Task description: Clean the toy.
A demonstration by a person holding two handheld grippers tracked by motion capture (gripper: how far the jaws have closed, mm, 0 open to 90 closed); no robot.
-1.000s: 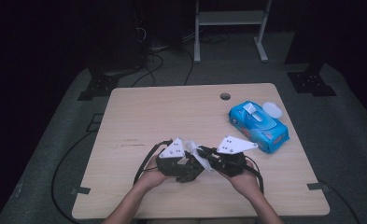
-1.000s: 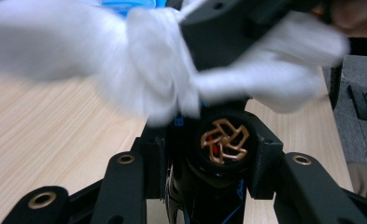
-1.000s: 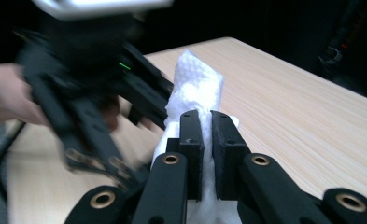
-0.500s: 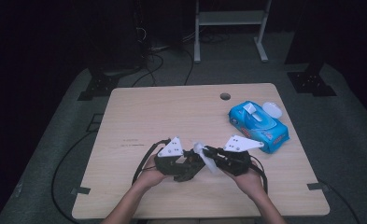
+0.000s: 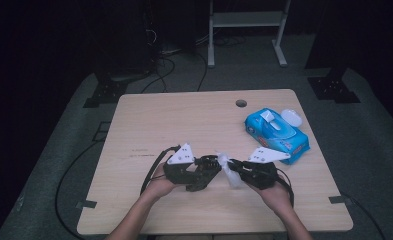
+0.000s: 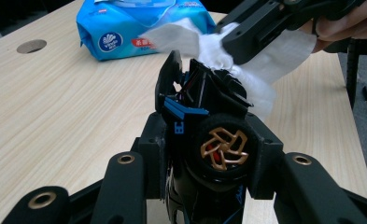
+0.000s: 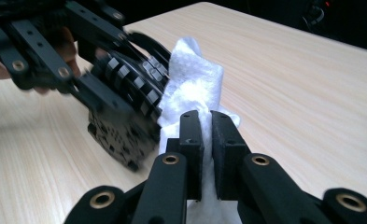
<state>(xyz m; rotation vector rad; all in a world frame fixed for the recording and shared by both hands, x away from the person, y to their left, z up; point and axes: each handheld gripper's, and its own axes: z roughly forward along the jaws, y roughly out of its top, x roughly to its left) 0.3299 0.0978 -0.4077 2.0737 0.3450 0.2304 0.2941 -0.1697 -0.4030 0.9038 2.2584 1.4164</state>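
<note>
- The left gripper (image 5: 209,167) is clamped around a black toy car (image 6: 209,135), held above the near part of the table (image 5: 184,120).
- The right gripper (image 7: 204,140) pinches a white wipe (image 7: 193,88) tight; the wipe presses against the car's end.
- Farther right lies a blue wipe pack (image 5: 276,135), well apart from both.
- A round hole (image 5: 241,103) sits near the far edge.

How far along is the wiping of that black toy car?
Done: a white wipe is out of the blue wipes pack. In hand: the left tool grips the black toy car, and the right tool presses the wipe against it. How clean the car is I cannot tell.
</note>
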